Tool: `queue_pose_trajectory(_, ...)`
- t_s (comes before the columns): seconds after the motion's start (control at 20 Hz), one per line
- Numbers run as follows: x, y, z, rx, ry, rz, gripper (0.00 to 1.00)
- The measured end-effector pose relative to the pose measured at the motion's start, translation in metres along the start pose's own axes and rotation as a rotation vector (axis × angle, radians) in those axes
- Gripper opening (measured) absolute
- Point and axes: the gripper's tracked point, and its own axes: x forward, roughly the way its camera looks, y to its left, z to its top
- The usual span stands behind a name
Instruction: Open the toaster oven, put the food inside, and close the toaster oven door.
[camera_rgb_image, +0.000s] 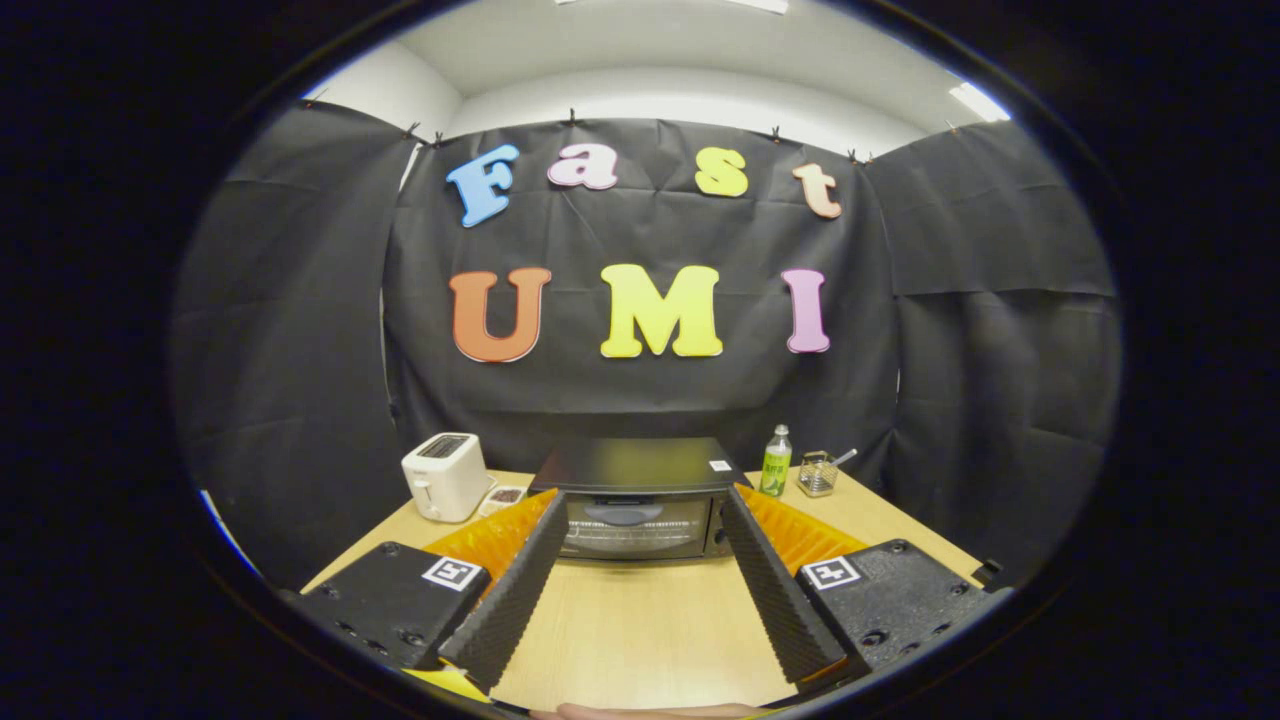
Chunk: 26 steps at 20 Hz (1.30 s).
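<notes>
fingers (640, 500) spread, toaster oven (640, 500) beyond

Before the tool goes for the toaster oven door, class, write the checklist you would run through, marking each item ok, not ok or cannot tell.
1. Tool open, nothing between its fingers: ok.
2. Toaster oven straight ahead, beyond the fingertips: ok.
3. Oven door shut, so it needs opening first: ok.
4. Wooden table bare between fingers and oven: ok.
5. Toaster and green bottle stand off to the oven's sides, away from the door: ok.
6. Food to load located: cannot tell.
</notes>
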Motion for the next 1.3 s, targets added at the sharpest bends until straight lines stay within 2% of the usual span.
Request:
queue_pose_trajectory(0.2,0.029,-0.002,-0.001,0.013,0.003,0.003,1.00)
queue_pose_trajectory(0.4,0.077,-0.009,-0.004,0.009,0.000,-0.019,1.00)
queue_pose_trajectory(0.9,0.203,0.013,-0.057,0.047,0.120,0.033,1.00)
queue_pose_trajectory(1.3,0.258,0.017,-0.103,0.019,0.206,-0.001,1.00)
